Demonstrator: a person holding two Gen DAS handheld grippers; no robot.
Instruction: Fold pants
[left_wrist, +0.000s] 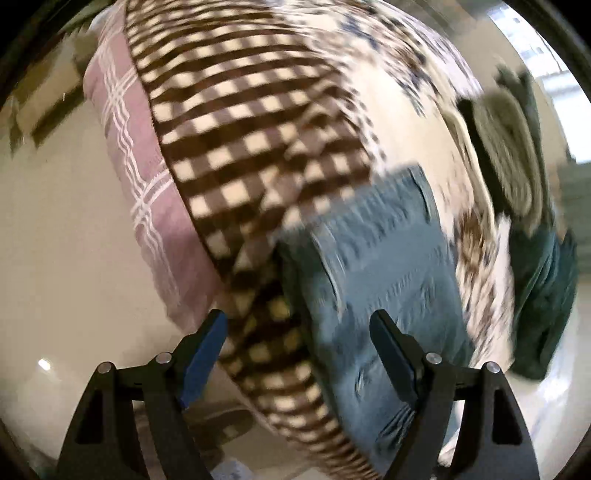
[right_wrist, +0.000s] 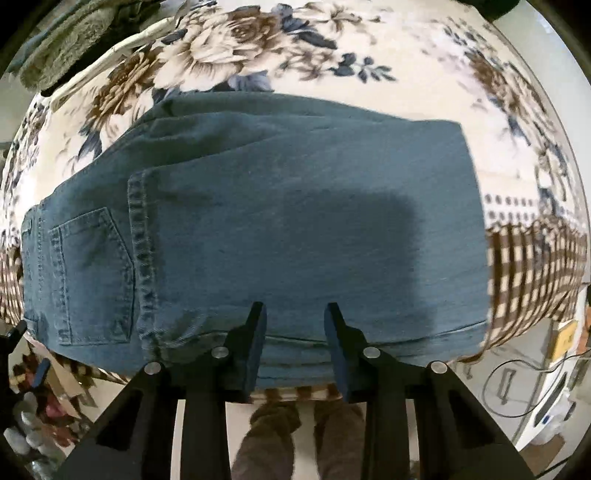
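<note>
A: Right claw (right_wrist: 295, 328) hangs over the near edge of the jeans (right_wrist: 258, 229), fingers spread with a gap between them, gripping nothing.

B: And those jeans look folded over already: a blue block with the back pocket (right_wrist: 92, 273) at one end, lying on the floral blanket (right_wrist: 258, 55).

A: I'd say the step is another fold, or squaring it up. To do it well, the claw wants to bite through every layer at that stacked near edge (you can see several hems piled there), not just the top one, then carry it across flat so the sides line up.

B: Left claw (left_wrist: 299, 350)?

A: Wide open too, holding nothing, and the picture is smeared. It sits above the corner of the jeans (left_wrist: 376, 280), half over the brown checked border (left_wrist: 240, 147).

B: So what does each view give us?

A: The right one shows the whole block, pocket, seams, tidy edges. The left one shows only a blurred strip of denim, but it catches the pink plaid cloth (left_wrist: 147, 184) beneath the blanket, and a heap of dark green clothing (left_wrist: 539, 288) beyond.

B: The right view also looks straight down at the person's legs (right_wrist: 299, 435).
</note>
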